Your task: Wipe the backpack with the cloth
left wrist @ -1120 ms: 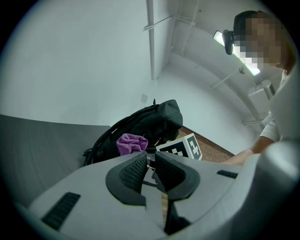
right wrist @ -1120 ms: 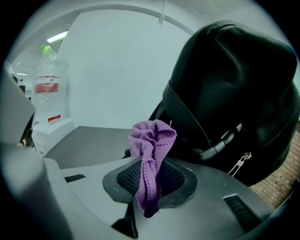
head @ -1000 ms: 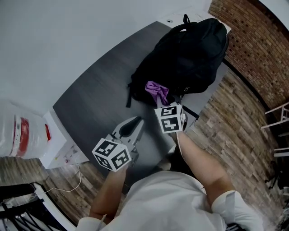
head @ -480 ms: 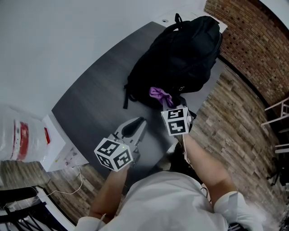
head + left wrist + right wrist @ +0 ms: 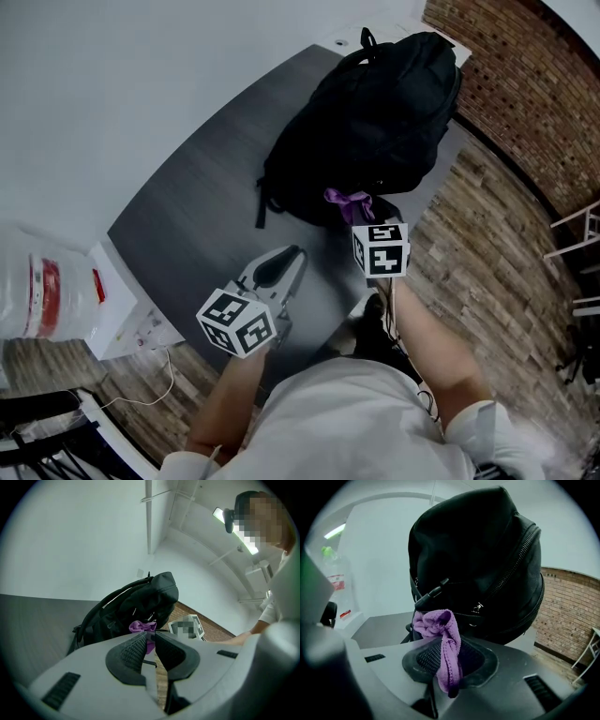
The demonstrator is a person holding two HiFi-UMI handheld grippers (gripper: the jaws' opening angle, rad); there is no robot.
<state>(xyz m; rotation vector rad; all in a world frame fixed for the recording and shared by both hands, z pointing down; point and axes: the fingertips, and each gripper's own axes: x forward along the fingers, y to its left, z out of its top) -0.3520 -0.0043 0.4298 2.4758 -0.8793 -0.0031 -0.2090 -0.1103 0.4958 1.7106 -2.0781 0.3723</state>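
Moved since a second ago: right tongs (image 5: 364, 217) and the purple cloth (image 5: 345, 200) they carry have been drawn across the lower front of the backpack (image 5: 384, 122) toward its near edge. Their marker cube has followed toward the person. Left tongs (image 5: 277, 266) are unmoved.

Item 1, backpack. Black, lying on the grey worktop (image 5: 187, 206), top handle at the far end, one strap trailing from its left side.

Item 2, cloth. Purple and bunched, sitting at the backpack's near lower edge, by a buckle and zip pull. The right gripper view shows the bunch just in front of the black fabric. Whether it presses against the fabric cannot be told.

Item 3, right tongs. Clamped on the cloth. A pinched strip runs down between the two ribbed pads and the loose bunch stands above them.

Item 4, left tongs. Narrow, pads almost meeting, nothing between them. Held over the worktop well short of the backpack and pointing at it.

Assessment: one wiping stroke appears to have ended at the backpack's near edge. Most of the backpack lies beyond the cloth, so the task is judged part-way at best. A further stroke would likely need the cloth lifted and set down higher on the backpack. With the cloth so bunched, each pass probably covers only a narrow strip.
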